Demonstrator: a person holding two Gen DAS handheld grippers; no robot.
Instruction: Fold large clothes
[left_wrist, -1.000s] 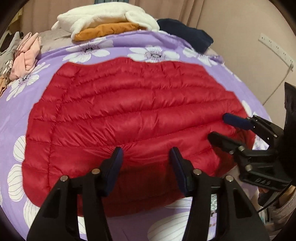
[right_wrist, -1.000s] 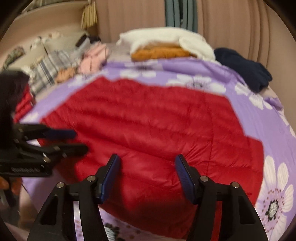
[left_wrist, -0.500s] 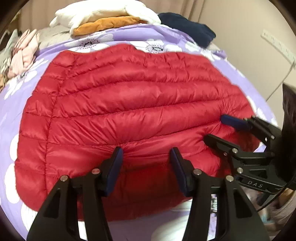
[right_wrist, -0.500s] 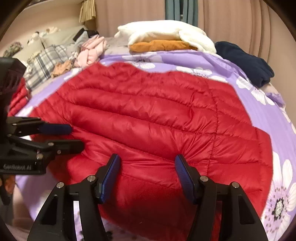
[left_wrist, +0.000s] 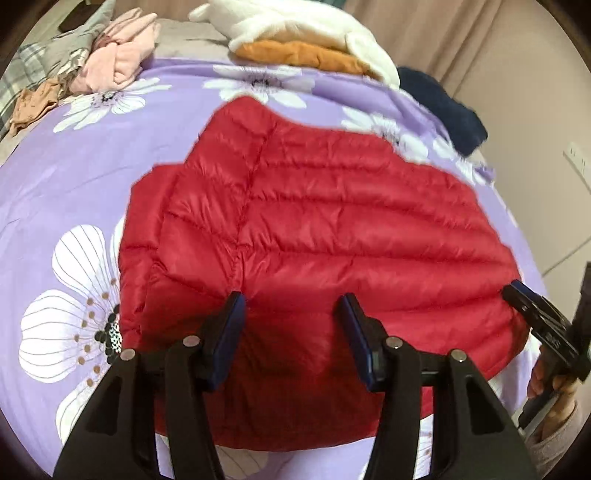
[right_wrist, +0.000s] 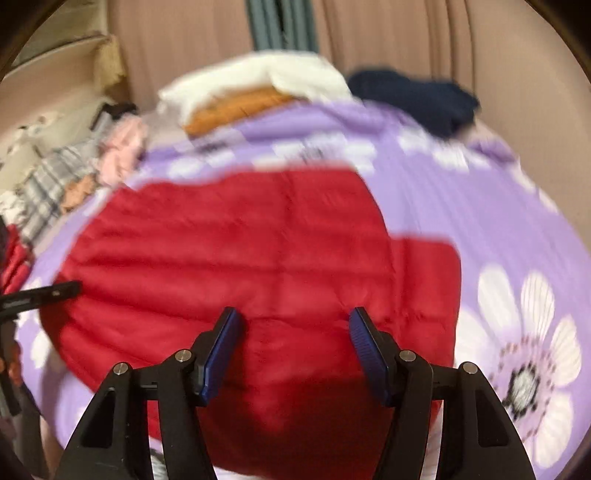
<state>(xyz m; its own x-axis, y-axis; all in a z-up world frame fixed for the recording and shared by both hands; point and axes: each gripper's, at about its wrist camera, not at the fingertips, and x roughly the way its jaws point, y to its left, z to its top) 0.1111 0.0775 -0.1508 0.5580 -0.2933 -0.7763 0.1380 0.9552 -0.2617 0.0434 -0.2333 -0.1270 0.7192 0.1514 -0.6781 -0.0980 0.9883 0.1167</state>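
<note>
The left gripper (left_wrist: 291, 325) is hovering over the near hem of the jacket (left_wrist: 325, 236), its fingers spread wide and holding nothing. The right gripper (right_wrist: 293, 345) is hanging over the same hem further right, also gaping and empty. The jacket is lying flat in the middle of the sheet (left_wrist: 92, 177), hem toward the grippers.

The fabric looks slick and puffy, so a shallow pinch is likely risking only the top layer or slipping off altogether. The right view is blurring, which suggests quick motion; closing in that state could be missing the hem. If the two grips are landing at uneven depth, the fold is likely skewing.

Beyond the jacket, the pile (left_wrist: 295, 40) and the navy garment (left_wrist: 443, 110) are sitting close enough that a long fold could be nudging them.
</note>
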